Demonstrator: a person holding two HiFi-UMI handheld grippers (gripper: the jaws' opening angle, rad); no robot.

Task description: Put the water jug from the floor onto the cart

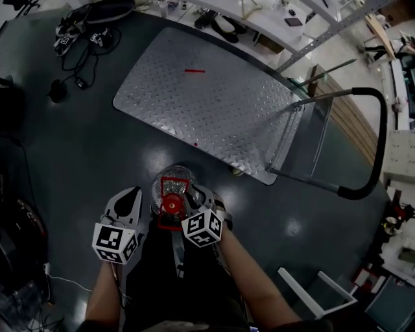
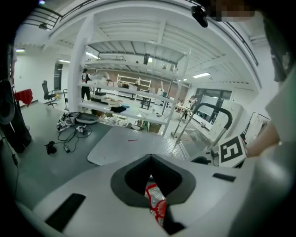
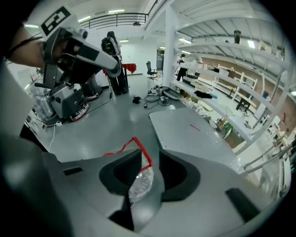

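Observation:
The clear water jug [image 1: 175, 183] with a red cap [image 1: 172, 203] and a red handle stands on the dark floor, just short of the cart's near edge. The cart [image 1: 220, 104] is a flat diamond-plate deck with a black push handle [image 1: 380, 130] at the right. My left gripper [image 1: 135, 192] hangs left of the jug, jaws together; through the slit behind its tips [image 2: 150, 158] the jug [image 2: 156, 196] shows. My right gripper [image 1: 194, 192] is over the jug's right side. Its jaws [image 3: 149, 152] stand apart, with the red handle [image 3: 142, 150] and the jug [image 3: 141, 181] in and beyond the gap, pads not pressing.
Cables and small gear [image 1: 78, 39] lie on the floor at the far left. Benches and shelving [image 1: 272, 19] run behind the cart. A white frame [image 1: 318, 285] stands at the lower right. A short red mark [image 1: 194, 71] lies on the cart deck. The person's legs are right behind the jug.

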